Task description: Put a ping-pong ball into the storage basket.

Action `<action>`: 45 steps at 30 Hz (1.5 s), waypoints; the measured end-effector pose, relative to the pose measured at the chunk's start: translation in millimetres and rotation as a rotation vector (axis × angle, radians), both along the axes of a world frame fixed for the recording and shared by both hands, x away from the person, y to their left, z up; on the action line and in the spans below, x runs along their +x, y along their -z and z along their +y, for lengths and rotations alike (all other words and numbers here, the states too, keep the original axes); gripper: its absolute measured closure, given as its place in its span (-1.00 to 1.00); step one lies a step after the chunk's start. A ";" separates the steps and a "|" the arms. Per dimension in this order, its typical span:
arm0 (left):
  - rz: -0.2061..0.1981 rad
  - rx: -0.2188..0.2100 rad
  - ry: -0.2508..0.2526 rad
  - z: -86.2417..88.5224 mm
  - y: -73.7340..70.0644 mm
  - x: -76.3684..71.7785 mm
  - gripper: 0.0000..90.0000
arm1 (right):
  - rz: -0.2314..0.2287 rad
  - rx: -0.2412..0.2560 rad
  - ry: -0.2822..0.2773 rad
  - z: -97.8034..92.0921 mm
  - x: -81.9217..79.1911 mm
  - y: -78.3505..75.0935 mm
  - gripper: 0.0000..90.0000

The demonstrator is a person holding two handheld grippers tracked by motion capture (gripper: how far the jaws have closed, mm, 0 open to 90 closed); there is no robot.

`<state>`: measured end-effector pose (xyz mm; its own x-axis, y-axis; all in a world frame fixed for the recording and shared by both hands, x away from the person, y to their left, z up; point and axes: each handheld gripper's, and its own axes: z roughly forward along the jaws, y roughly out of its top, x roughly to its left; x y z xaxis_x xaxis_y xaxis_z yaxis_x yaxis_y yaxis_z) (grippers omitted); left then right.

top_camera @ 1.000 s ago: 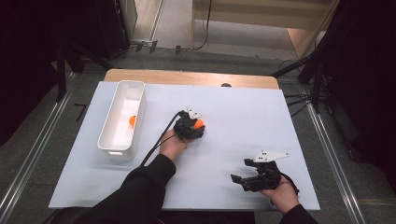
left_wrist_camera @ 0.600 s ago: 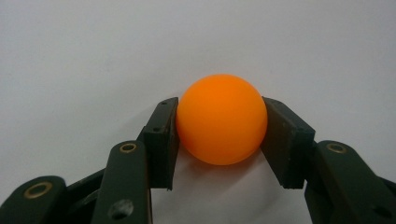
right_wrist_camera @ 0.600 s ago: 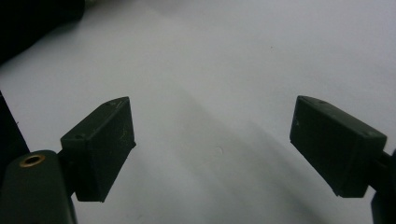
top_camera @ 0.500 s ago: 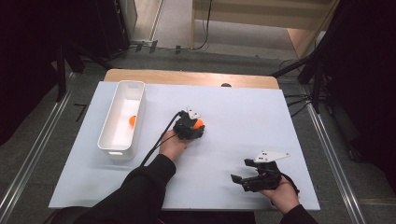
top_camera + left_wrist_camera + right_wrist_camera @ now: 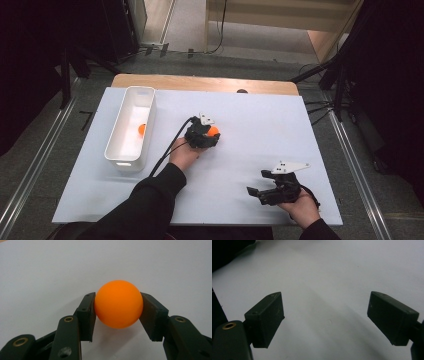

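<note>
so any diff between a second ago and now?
Nothing visibly moved. The left gripper remains mid-table with its jaws against the orange ball. The right gripper stays open near the front right of the table. The second orange ball still lies in the white bin.

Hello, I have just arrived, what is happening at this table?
A person works at a white table with a claw in each hand. The left claw is shut on an orange ball near the middle of the table. A second orange ball already lies in the white bin to the left. The right claw is open, holds nothing and sits low near the table's front right.
</note>
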<state>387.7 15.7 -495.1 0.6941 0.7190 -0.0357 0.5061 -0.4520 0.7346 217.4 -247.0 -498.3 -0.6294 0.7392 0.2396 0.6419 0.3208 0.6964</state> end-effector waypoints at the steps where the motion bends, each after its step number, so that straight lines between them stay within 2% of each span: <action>1: 0.008 -0.010 0.008 0.8 -2.7 0.1 0.12 | 0.000 0.000 0.000 -0.1 0.0 0.0 -0.73; 7: 0.019 -0.022 0.050 2.2 -22.4 -2.7 0.12 | 0.000 -0.001 0.002 0.0 -0.1 -0.1 -0.73; 17: 0.043 -0.047 0.086 12.2 -41.6 -6.8 0.12 | 0.002 0.000 0.007 -0.4 -0.4 -0.2 -0.73; 22: 0.054 -0.065 0.100 16.6 -45.7 -8.3 0.12 | -0.002 -0.001 0.005 -0.4 0.1 -0.3 -0.73; 25: 0.055 -0.049 0.118 17.3 -46.0 -9.4 0.12 | -0.007 -0.001 0.002 0.5 0.0 -0.5 -0.73; 33: 0.069 -0.048 0.134 19.6 -48.4 -11.3 0.12 | -0.006 0.001 0.002 0.4 0.2 -0.7 -0.73; 45: 0.082 -0.067 0.143 27.9 -63.4 -13.2 0.12 | -0.006 0.002 0.000 0.4 0.8 -0.2 -0.73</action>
<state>374.5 43.6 -431.7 0.7820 0.6072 -0.1407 0.4995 -0.4755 0.7241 218.2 -246.6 -498.2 -0.6309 0.7388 0.2369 0.6377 0.3199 0.7007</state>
